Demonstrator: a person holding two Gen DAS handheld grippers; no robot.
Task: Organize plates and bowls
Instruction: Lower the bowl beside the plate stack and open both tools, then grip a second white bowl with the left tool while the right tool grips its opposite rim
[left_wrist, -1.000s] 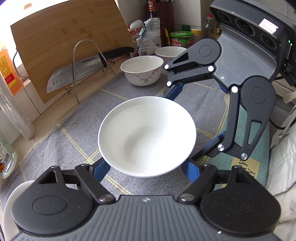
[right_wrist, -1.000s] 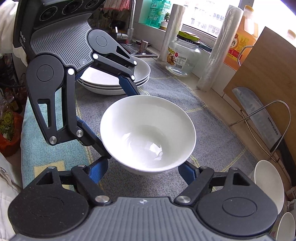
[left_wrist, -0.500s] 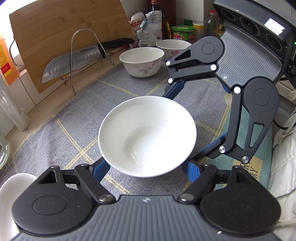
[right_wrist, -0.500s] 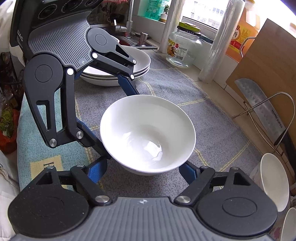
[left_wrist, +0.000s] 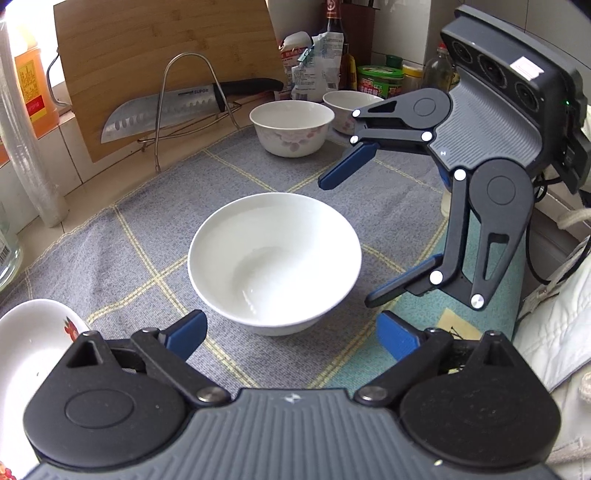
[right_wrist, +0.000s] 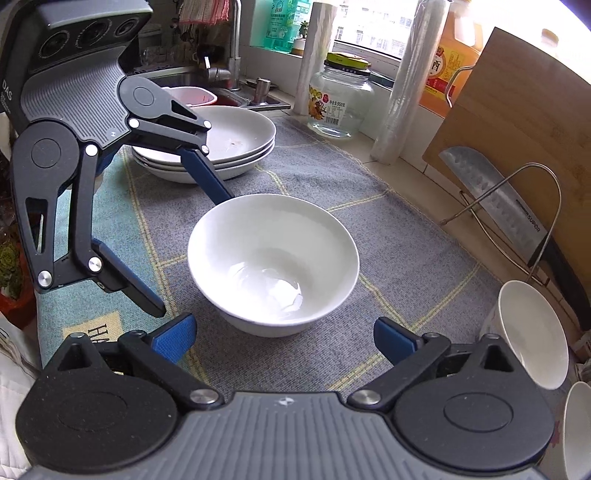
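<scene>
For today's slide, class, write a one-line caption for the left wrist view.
Plain white ceramic bowl sits on the grey checked cloth between two open hand-held grippers, left and right.

We count, by kind:

- Plain white bowl: one.
- Floral-patterned bowls: two, the nearer and the farther.
- White plates in a stack: we make out three.
- Red-patterned dish: one, partly cut off at the frame edge.
- Claws: two, left claw and right claw.
- Kitchen knife: one.
- Wire rack: one.
- Wooden cutting board: one.
- Glass jar: one.
- Rolls of plastic film: two, and.
- Cooking-oil jug: one.
- Grey checked mat: one.
</scene>
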